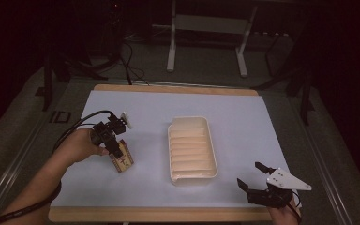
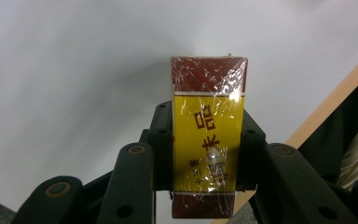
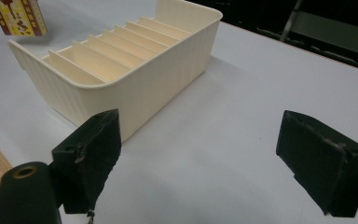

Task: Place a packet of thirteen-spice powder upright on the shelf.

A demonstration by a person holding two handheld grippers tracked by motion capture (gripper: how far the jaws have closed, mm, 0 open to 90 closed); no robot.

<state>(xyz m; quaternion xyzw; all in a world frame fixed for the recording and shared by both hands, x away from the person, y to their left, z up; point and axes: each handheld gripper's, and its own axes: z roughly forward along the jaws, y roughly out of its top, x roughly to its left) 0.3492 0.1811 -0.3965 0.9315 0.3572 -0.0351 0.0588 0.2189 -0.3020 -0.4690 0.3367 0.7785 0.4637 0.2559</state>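
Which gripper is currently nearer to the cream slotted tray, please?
Right. The right gripper sits open just off the cream slotted tray's near right corner; the left gripper, shut on the small box, is farther off to its left.

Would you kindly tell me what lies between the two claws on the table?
The cream slotted tray lies between the left claw, shut on a red-and-yellow box, and the open right claw, per the high view.

Chinese characters, including 品, on box
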